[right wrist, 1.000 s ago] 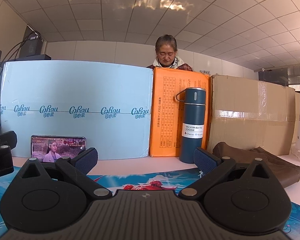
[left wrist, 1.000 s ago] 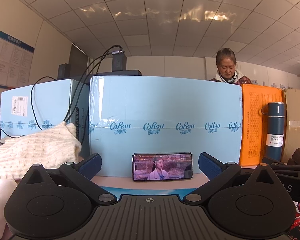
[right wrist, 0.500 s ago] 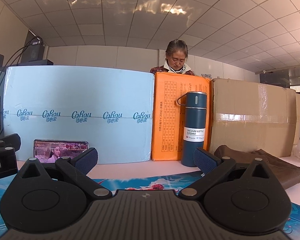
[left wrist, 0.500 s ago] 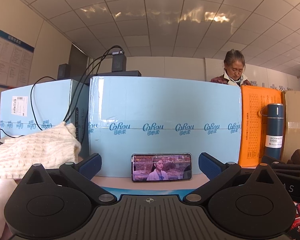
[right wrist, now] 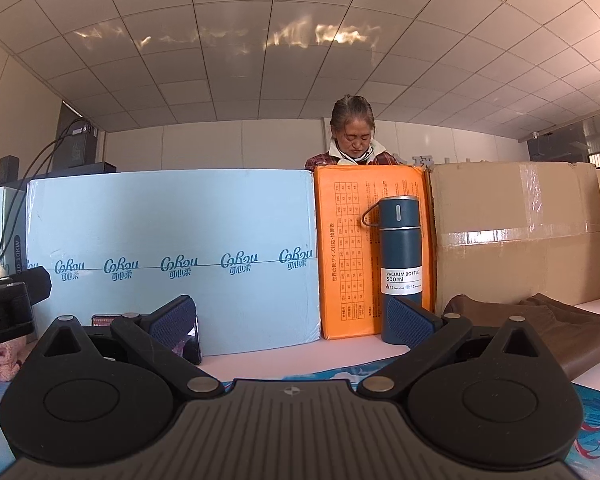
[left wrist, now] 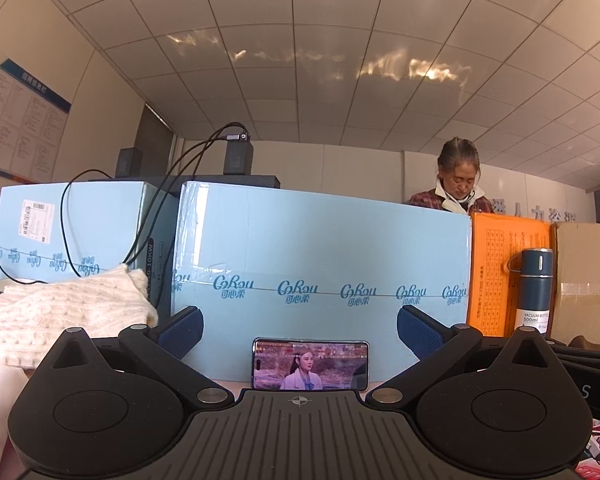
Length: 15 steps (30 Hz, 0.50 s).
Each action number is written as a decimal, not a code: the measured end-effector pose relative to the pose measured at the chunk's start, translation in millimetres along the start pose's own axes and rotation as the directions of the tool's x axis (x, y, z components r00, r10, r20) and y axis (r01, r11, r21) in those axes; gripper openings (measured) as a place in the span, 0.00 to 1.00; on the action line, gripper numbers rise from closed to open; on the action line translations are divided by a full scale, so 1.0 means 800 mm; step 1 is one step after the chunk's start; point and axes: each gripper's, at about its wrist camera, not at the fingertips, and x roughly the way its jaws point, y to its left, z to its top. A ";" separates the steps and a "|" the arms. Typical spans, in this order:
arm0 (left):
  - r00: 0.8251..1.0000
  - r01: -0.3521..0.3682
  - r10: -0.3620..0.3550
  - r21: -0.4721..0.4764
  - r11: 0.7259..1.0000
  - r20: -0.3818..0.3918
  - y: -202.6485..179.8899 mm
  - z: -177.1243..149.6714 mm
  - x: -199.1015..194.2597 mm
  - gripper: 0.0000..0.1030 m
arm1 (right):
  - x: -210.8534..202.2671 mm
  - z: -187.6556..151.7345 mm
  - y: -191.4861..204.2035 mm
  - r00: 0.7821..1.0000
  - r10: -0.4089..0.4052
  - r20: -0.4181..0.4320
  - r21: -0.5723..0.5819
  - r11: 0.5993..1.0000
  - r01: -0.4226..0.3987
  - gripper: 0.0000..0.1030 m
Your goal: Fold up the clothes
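Above the table (right wrist: 260, 364) you hold both grippers level, left gripper (left wrist: 300, 334) and right gripper (right wrist: 294, 322) spread wide and empty; sweater (left wrist: 60, 312) lies far left, trousers (right wrist: 560, 328) right.

A lit smartphone (left wrist: 311, 364) leans against a pale blue printed carton (left wrist: 320, 264), near a dark blue vacuum bottle (right wrist: 400, 264) fronting an orange box (right wrist: 348, 248).
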 end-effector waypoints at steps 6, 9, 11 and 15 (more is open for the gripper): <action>0.999 -0.021 0.023 -0.038 0.999 0.041 0.028 0.036 -0.032 1.00 | -0.044 0.025 0.015 0.994 0.089 0.063 -0.001 0.996 -0.089 1.00; 0.997 -0.042 0.045 -0.046 0.998 0.066 0.056 0.051 -0.057 1.00 | -0.069 0.034 0.031 0.988 0.139 0.060 -0.020 0.990 -0.138 1.00; 0.995 -0.076 0.080 -0.059 0.995 0.067 0.079 0.059 -0.073 1.00 | -0.083 0.037 0.044 0.981 0.187 0.051 -0.027 0.982 -0.186 1.00; 0.985 -0.155 0.163 -0.123 0.980 0.056 0.133 0.074 -0.103 1.00 | -0.104 0.036 0.084 0.950 0.314 -0.003 -0.030 0.949 -0.313 1.00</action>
